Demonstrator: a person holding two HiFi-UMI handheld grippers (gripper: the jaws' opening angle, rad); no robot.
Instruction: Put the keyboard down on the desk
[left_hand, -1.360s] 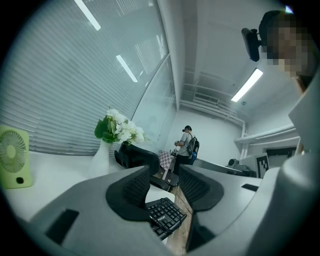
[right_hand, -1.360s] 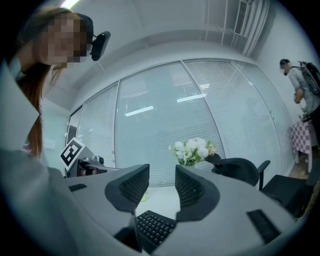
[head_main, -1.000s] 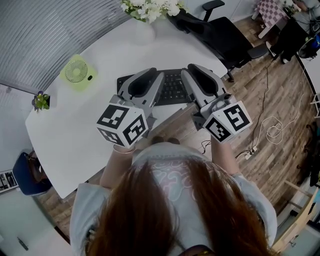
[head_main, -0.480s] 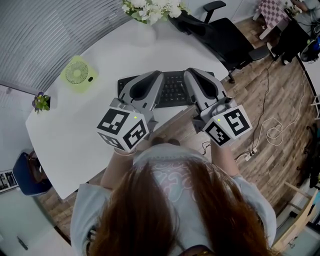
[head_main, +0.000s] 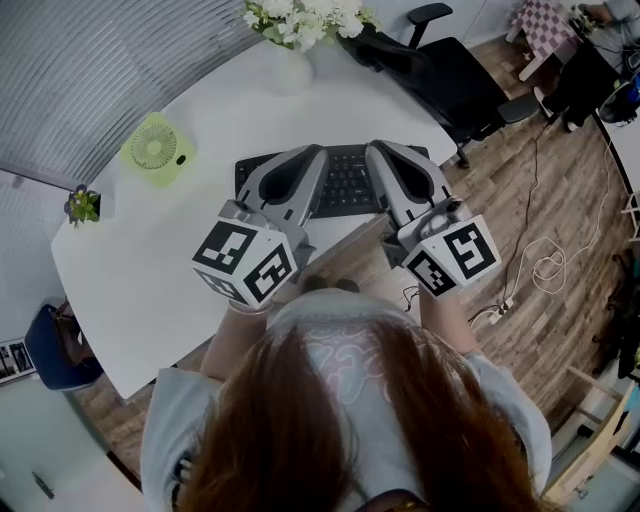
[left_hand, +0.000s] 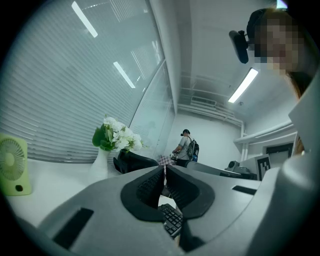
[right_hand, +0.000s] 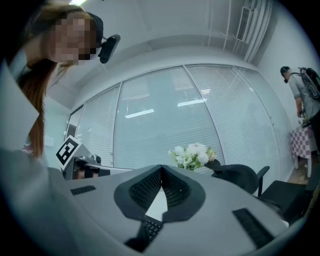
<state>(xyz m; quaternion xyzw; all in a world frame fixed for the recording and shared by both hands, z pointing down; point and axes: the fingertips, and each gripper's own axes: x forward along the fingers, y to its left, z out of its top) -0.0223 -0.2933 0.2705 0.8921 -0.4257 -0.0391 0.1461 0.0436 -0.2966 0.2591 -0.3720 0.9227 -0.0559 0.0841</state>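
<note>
White desk (head_main: 190, 240): keyboard (head_main: 350, 180) lying on it near 6 o'clock edge. Left gripper (left_hand: 164, 167) over keyboard's 9 o'clock end, right gripper (right_hand: 161, 167) over 3 o'clock end. Both just clenched, tips meeting, nothing between.

The black keyboard (head_main: 347, 182) lies flat and keys-up on the white counter (head_main: 200, 230), close to the counter's near edge and running along it. Only its middle stretch and far corners show.
</note>
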